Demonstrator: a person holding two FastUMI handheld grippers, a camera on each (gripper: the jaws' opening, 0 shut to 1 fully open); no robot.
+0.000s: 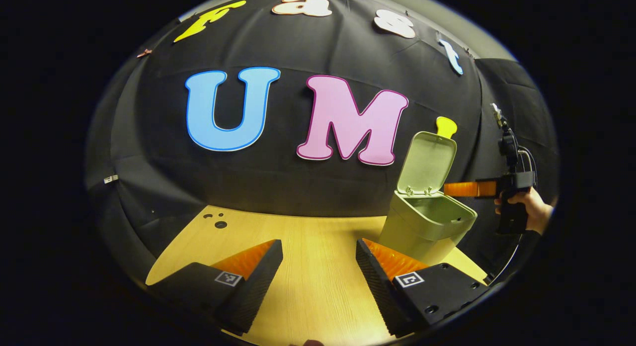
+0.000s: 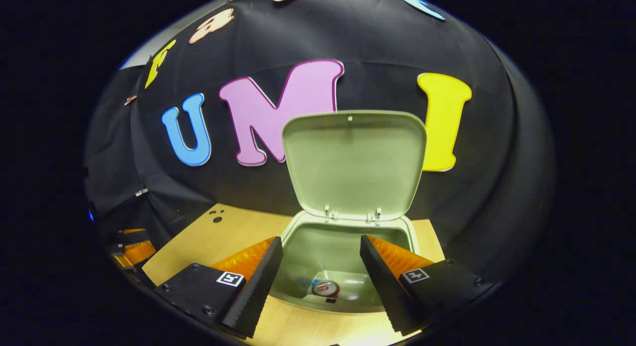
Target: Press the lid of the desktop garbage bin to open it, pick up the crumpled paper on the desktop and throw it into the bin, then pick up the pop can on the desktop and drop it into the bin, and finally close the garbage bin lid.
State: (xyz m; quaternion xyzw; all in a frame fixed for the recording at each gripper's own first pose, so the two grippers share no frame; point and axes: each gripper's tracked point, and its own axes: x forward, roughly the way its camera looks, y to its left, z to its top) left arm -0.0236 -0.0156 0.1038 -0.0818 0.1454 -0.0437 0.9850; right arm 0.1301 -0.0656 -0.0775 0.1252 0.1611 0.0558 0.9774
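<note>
Garbage bin, pale green plastic [image 1: 426, 226]: left gripper view, we log it on light wooden tabletop [image 1: 308, 266], right of centre, hinged lid [image 1: 427, 162] standing up, open. Left gripper [image 1: 319, 274] low over table, fingers spread wide, nothing betw. them. Right gripper [image 1: 469, 189] beside bin's far side, held by a hand [image 1: 526, 207]; its gap we can't judge here.

Right gripper view: we look down into bin; red-topped metal pop can [image 2: 325, 288] lies at bottom. Right gripper [image 2: 321, 281] above opening, fingers spread, empty.
</note>
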